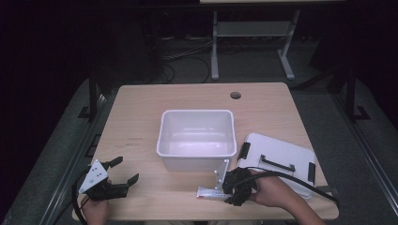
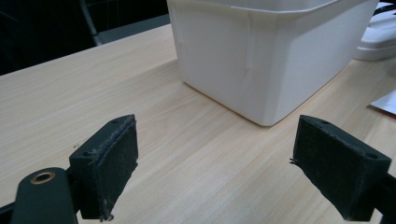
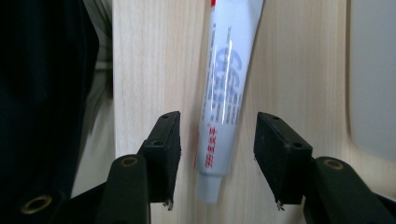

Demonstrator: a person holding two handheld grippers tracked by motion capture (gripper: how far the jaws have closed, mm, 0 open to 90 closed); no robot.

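Where dark floor surrounds it, wooden table (image 1: 141, 112) bears tub (image 1: 197, 151).

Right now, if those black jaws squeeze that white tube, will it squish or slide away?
The tube looks soft and flattened at its crimped end, so it would probably dent. Its skin is glossy, so it may slip a little. It lies flat on the table, so rolling seems unlikely.

The bench (image 1: 141, 117) carries one white tub (image 1: 197, 138), one white lid (image 1: 279, 161), one tube (image 1: 209, 192), and two tongs.
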